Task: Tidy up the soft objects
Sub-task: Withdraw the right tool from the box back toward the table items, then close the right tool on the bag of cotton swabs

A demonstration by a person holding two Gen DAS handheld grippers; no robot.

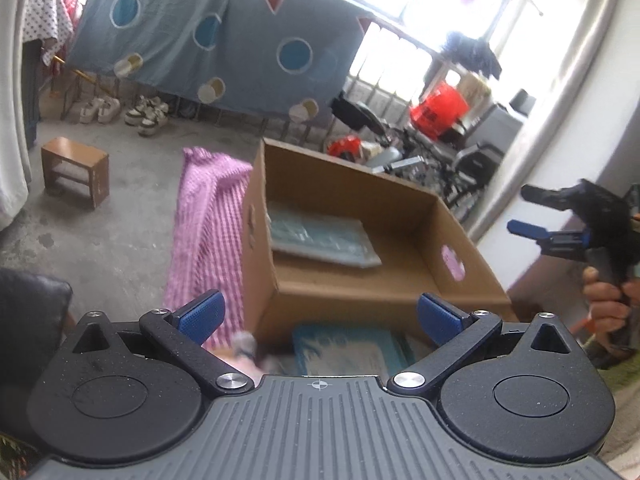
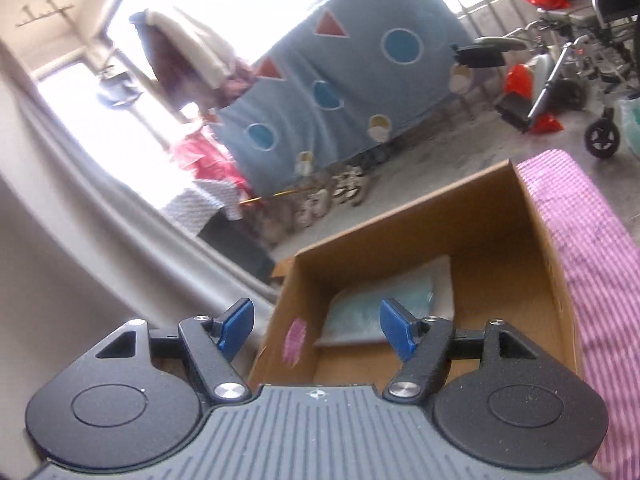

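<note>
Both sets of jaws released, nothing between them. Pale blue packet [image 2: 384, 312] lies flat in the cardboard box [image 1: 348, 280], just ahead of the right gripper [image 2: 316, 326]. Another blue packet [image 1: 344, 350] sits below the left gripper [image 1: 320, 316], outside the box wall. We judge it light, limp, slippery film; pinch an edge. Pink cloth [image 1: 208, 232] hangs left of the box.

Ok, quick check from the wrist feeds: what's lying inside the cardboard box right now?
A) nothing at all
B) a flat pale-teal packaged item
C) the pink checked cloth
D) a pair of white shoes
B: a flat pale-teal packaged item lies on the floor of the cardboard box, while the pink checked cloth lies beside the box, against its outer wall.
</note>
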